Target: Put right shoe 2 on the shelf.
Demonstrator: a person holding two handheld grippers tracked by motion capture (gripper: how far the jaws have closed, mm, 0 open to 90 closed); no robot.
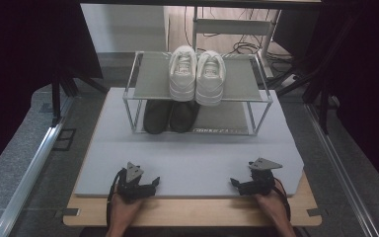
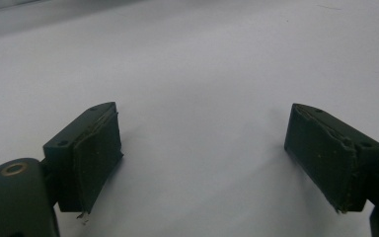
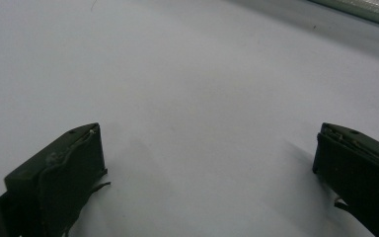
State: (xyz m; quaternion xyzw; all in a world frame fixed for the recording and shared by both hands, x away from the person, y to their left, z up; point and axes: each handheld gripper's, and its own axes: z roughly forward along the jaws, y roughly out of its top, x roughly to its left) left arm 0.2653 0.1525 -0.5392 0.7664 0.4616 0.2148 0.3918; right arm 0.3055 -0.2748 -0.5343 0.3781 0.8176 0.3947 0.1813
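A pair of white sneakers (image 1: 196, 74) stands on the top shelf of a two-tier metal shoe rack (image 1: 259, 101) at the back of the table. Below them, on the lower shelf, sits a pair of dark shoes (image 1: 170, 116). My left gripper (image 1: 153, 183) rests near the front left of the white mat (image 1: 192, 153), held by a hand, jaws pointing right. My right gripper (image 1: 235, 183) rests near the front right, jaws pointing left. In the left gripper view my left gripper (image 2: 202, 148) is open over bare mat. My right gripper (image 3: 207, 168) is open too, with nothing between its jaws.
The mat lies on a wooden tabletop (image 1: 192, 212) whose front edge shows below the hands. Metal rails (image 1: 29, 173) run along both sides of the table. A chair and cables (image 1: 246, 47) stand behind the rack. Bare mat lies between the grippers and the rack.
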